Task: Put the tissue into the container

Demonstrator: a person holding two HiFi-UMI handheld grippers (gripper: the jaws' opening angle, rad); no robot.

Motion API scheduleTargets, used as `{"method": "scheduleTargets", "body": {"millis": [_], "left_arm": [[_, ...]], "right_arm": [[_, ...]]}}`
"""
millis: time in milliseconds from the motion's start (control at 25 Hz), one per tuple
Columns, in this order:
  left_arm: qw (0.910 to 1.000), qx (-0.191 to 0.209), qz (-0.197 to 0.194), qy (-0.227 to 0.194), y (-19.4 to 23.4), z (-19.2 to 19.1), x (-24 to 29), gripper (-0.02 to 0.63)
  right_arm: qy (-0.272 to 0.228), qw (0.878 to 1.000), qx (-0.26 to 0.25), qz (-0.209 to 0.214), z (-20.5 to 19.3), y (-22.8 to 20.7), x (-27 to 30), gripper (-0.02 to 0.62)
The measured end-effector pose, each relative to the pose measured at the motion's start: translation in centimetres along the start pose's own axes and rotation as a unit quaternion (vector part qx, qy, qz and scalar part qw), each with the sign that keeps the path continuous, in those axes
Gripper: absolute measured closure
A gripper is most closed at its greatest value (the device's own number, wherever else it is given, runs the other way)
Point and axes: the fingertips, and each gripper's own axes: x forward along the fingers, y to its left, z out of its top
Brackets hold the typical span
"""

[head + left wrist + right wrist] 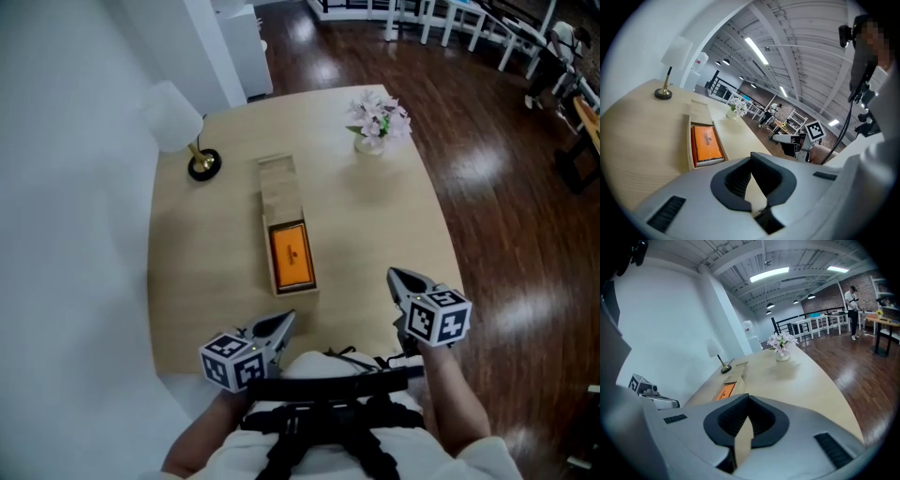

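An orange tissue pack (pixel 292 255) lies inside a long wooden container (pixel 270 274) in the middle of the table, filling its near half. The container's wooden lid (pixel 279 186) covers the far half. In the left gripper view the pack (pixel 707 143) sits ahead and to the left. It shows as a thin orange strip (pixel 724 391) in the right gripper view. My left gripper (pixel 287 319) hovers at the table's near edge, just below the container, shut and empty. My right gripper (pixel 395 275) is off to the container's right, also shut with nothing in it.
A white-shaded lamp (pixel 178 127) on a dark round base stands at the table's far left. A vase of pale flowers (pixel 377 120) stands at the far right. Bare tabletop (pixel 375 216) lies right of the container. Dark wooden floor surrounds the table.
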Motion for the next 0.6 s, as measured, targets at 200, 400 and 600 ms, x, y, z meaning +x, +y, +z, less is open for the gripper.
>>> {"method": "scheduleTargets", "body": {"millis": [200,400,600], "left_arm": [[1.0,-0.003,0.007,-0.003,0.5,0.0,-0.3,0.604],[0.9999,-0.01,0.005,-0.008,0.9,0.0,-0.5,0.604],[1.0,-0.006,-0.001,-0.004,0.9,-0.1,-0.3,0.604]], "right_arm": [[0.012,1.0,-0.02,0.005,-0.3,0.9,1.0,0.595],[0.026,0.999,-0.044,0.005,-0.7,1.9,1.6,0.595],[0.031,0.998,-0.061,-0.002,-0.7,2.0,1.9,0.595]]}}
